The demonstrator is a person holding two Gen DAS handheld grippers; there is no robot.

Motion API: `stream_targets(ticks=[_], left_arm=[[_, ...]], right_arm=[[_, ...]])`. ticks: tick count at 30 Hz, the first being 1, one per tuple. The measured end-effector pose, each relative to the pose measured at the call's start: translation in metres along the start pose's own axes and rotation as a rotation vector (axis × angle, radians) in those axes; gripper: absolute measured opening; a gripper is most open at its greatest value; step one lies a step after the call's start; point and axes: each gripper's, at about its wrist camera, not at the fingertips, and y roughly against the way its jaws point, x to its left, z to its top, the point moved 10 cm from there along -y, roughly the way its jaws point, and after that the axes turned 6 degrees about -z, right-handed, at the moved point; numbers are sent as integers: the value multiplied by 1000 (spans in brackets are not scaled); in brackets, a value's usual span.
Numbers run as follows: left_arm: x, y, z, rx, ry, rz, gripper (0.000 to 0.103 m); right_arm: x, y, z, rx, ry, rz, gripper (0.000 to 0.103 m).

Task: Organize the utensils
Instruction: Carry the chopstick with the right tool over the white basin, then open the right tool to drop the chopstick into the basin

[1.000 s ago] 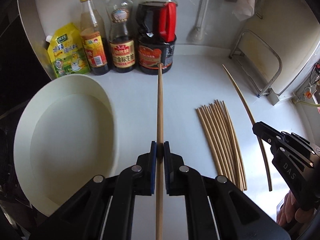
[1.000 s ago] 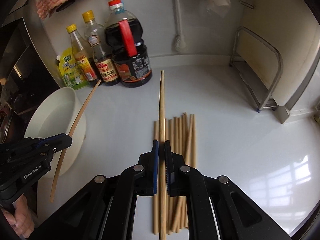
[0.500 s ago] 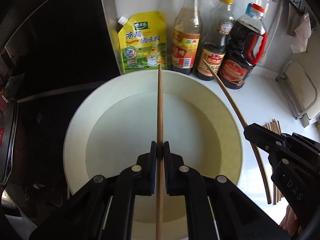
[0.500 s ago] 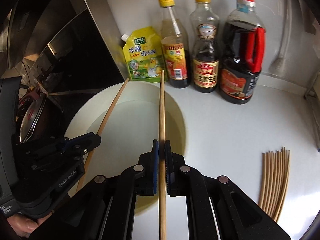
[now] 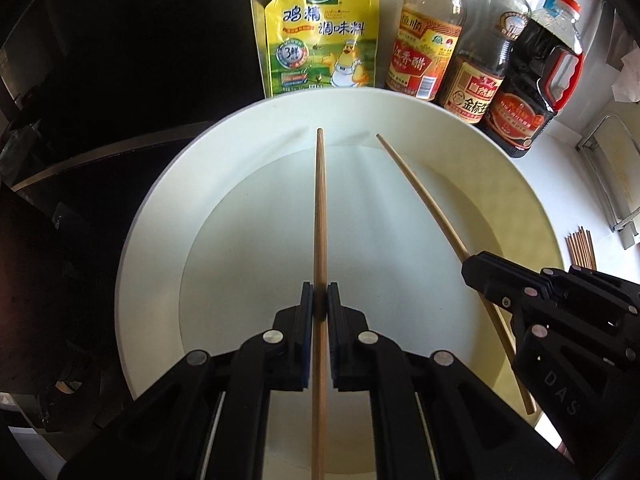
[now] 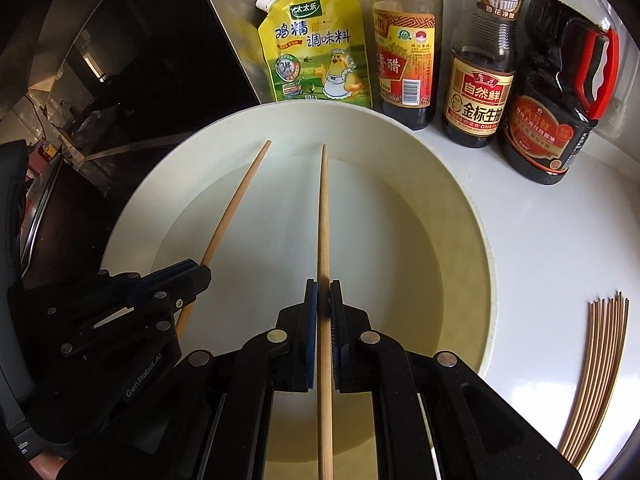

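One chopstick (image 5: 320, 216) is pinched in each gripper (image 5: 319, 298) above the basin (image 5: 532, 216); both are best lowered flat before release.

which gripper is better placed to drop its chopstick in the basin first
Roughly even, slight edge to the left. Left gripper and right gripper each clamp a chopstick over the white basin. The left chopstick lies nearer the basin's middle; the right chopstick sits toward its right side.
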Motion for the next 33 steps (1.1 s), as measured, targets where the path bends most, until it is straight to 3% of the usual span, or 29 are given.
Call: stream_targets(ticks=[18, 23, 33], left_arm=[[13, -19, -8, 42, 23, -18, 8], [19, -11, -7, 22, 43, -6, 23], [22, 4, -16, -4, 57, 0, 29]], right_arm=[[3, -18, -2, 39, -1, -23, 6], [-3, -9, -1, 16, 5, -44, 12], [-13, 9, -9, 3, -16, -36, 13]])
